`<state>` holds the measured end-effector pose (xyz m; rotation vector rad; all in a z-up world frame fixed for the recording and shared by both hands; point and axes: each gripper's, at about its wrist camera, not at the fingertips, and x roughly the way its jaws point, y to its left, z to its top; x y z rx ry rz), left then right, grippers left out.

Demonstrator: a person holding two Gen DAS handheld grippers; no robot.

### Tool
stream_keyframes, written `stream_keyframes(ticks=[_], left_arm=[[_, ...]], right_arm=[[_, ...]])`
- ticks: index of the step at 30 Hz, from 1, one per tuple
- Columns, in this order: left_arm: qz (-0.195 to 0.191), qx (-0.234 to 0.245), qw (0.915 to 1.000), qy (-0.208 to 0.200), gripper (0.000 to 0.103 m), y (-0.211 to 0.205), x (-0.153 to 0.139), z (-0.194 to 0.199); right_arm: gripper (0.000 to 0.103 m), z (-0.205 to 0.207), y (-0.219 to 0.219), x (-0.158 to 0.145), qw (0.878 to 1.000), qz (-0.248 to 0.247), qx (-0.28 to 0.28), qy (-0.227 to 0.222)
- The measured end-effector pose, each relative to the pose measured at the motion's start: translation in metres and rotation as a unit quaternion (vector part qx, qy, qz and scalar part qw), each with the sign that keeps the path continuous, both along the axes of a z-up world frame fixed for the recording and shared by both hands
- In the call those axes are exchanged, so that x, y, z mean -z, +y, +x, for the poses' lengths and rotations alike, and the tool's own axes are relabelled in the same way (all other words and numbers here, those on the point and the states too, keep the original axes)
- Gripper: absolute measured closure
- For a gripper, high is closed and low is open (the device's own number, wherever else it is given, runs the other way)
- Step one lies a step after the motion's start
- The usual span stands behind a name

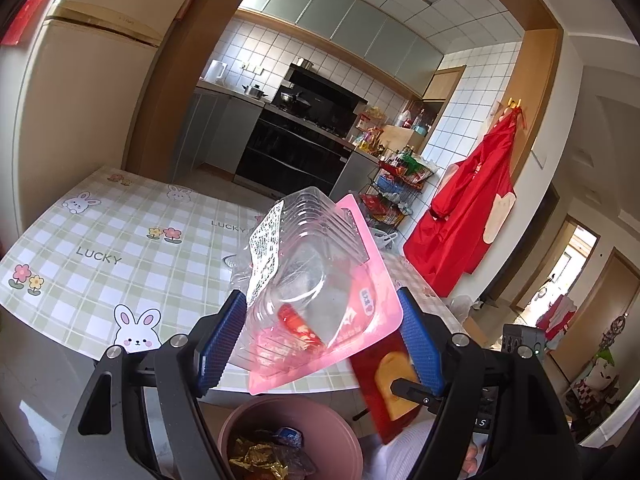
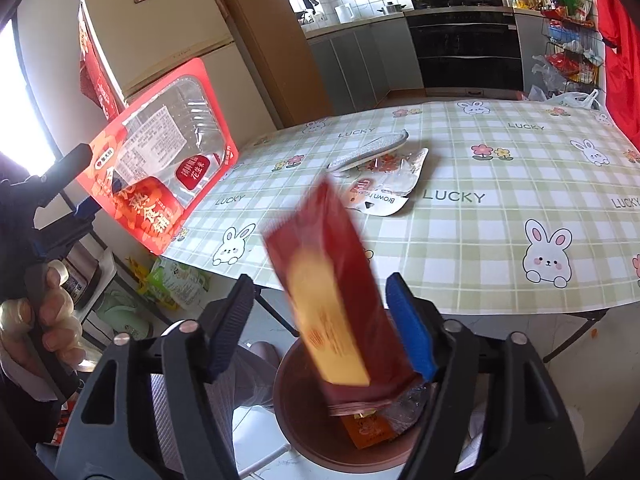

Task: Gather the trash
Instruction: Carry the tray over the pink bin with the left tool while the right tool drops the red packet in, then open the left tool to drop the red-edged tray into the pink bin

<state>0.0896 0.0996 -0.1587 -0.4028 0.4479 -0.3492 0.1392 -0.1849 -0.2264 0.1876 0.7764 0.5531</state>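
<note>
My left gripper (image 1: 320, 336) is shut on a clear plastic tray with a pink-red card backing (image 1: 320, 280), held over the table edge above the brown bin (image 1: 340, 432). The tray also shows in the right wrist view (image 2: 160, 160), at the left. My right gripper (image 2: 320, 324) is open; a dark red and yellow packet (image 2: 336, 304) is blurred between the jaws, its lower end inside the bin (image 2: 296, 412). Whether the pads touch it I cannot tell. The packet shows in the left wrist view (image 1: 392, 384) too.
The checked bunny tablecloth (image 2: 480, 232) carries a silver wrapper (image 2: 384, 192) and a grey flat piece (image 2: 368, 152). The bin holds foil and wrappers (image 1: 264, 456). A fridge (image 2: 160, 32), red apron (image 1: 464, 216) and wire rack (image 1: 396, 188) stand around.
</note>
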Motion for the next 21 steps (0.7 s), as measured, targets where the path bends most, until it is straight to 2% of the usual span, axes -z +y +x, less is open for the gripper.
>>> stream_keyframes(ticks=[3, 5, 7, 13, 17, 21], left_arm=[[-0.001, 0.001, 1.0000, 0.001, 0.029, 0.000, 0.001, 0.001], [-0.001, 0.001, 1.0000, 0.001, 0.029, 0.000, 0.001, 0.001], [0.000, 0.003, 1.0000, 0.001, 0.029, 0.001, 0.002, 0.000], [0.003, 0.013, 0.9999, 0.004, 0.029, -0.006, 0.005, -0.001], [0.008, 0.019, 0.9997, 0.009, 0.029, -0.013, 0.009, 0.000], [0.009, 0.029, 0.9994, 0.018, 0.029, -0.021, 0.014, 0.001]], right_arm=[[0.023, -0.002, 0.000, -0.004, 1.000, 0.001, 0.003, -0.010], [0.011, -0.004, -0.002, -0.008, 1.000, -0.002, 0.014, -0.021], [0.006, -0.006, -0.005, -0.013, 0.999, 0.000, 0.027, -0.036], [0.006, -0.009, -0.019, -0.021, 0.996, 0.008, 0.068, -0.052], [0.006, -0.017, -0.032, -0.031, 0.990, 0.008, 0.113, -0.085], [0.006, -0.018, -0.047, -0.034, 0.983, 0.013, 0.153, -0.097]])
